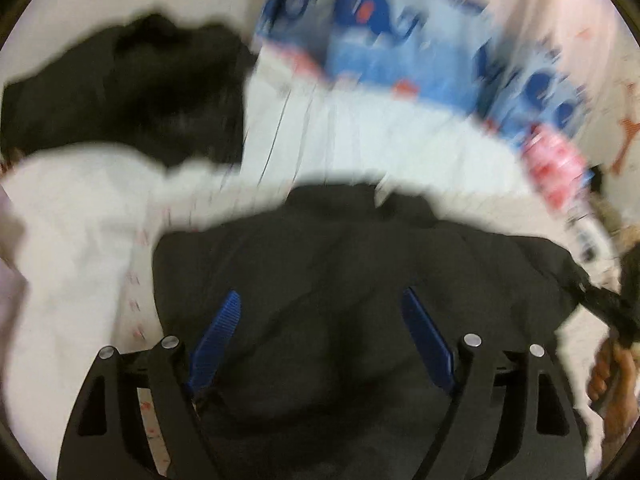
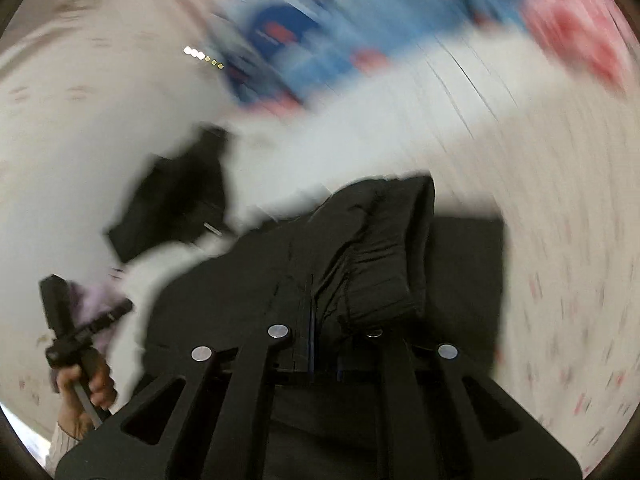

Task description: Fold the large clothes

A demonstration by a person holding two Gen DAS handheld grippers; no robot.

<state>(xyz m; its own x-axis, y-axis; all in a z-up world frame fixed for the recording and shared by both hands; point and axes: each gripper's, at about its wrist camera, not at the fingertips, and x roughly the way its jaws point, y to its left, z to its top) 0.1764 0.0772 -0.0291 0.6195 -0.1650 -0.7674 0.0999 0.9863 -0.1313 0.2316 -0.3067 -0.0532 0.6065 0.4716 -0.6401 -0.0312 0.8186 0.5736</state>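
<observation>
A black padded garment [image 1: 340,280] lies crumpled on a white sheet [image 1: 380,140]. In the left wrist view my left gripper [image 1: 321,294] hangs over it, open, its blue pads [image 1: 218,336] wide apart with the fabric lying below and between them, unpinched. In the right wrist view my right gripper [image 2: 310,288] is shut on the black garment [image 2: 380,248]. A thick folded edge of it bunches up right beside the closed fingers. Both views are blurred.
A second black garment [image 1: 120,80] [image 2: 176,204] lies further back on the left. Blue and red patterned fabric [image 1: 380,40] [image 2: 304,40] lies along the far side. A person's hand [image 1: 612,372] shows at the right edge, and another hand [image 2: 86,390] holds a black handle at lower left.
</observation>
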